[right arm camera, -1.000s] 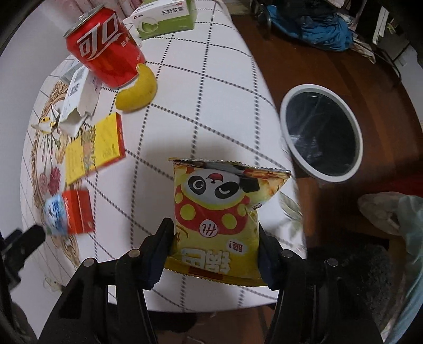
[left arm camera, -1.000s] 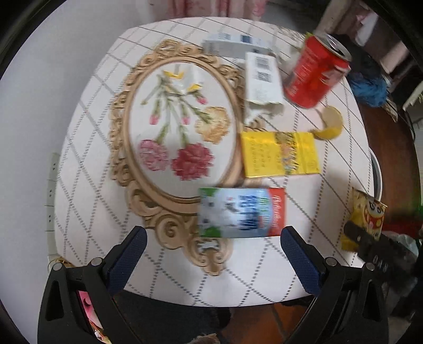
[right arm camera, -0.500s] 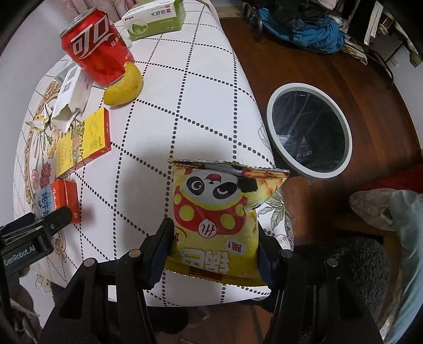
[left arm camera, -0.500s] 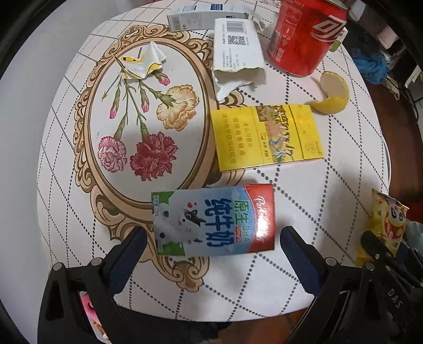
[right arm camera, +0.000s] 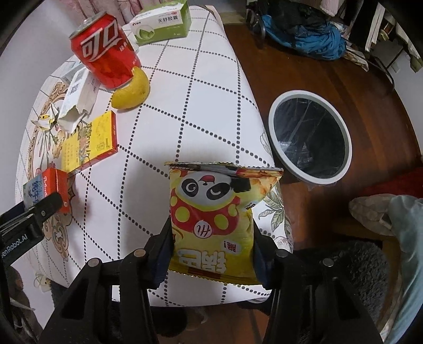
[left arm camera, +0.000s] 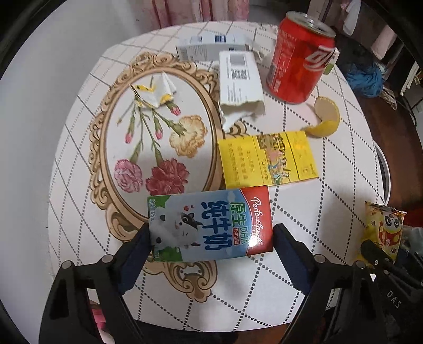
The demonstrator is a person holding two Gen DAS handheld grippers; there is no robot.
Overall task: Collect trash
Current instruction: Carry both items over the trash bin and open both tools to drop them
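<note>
A blue, white and red milk carton [left arm camera: 208,225] lies on its side at the near edge of the tablecloth [left arm camera: 304,291]. My left gripper [left arm camera: 211,238] is shut on it, one pad against each end. A yellow panda snack bag [right arm camera: 216,211] stands upright in my right gripper [right arm camera: 211,243], which is shut on its lower sides above the table's near right corner. That bag [left arm camera: 383,230] also shows at the right edge of the left wrist view. A white-rimmed bin [right arm camera: 304,93] with a dark liner stands on the wooden floor, right of the table.
Beyond the carton lie a flat yellow box [left arm camera: 267,158], a torn white box [left arm camera: 239,82], a crumpled wrapper [left arm camera: 156,92] and a yellow peel [left arm camera: 326,119]. A red cola can [left arm camera: 298,60] stands upright, with a green-white box [right arm camera: 161,22] behind it. Blue cloth [right arm camera: 312,37] lies on the floor.
My left gripper has moved forward over the milk carton, and its fingers have closed in on the carton's ends. The right gripper keeps the snack bag and has barely shifted.
</note>
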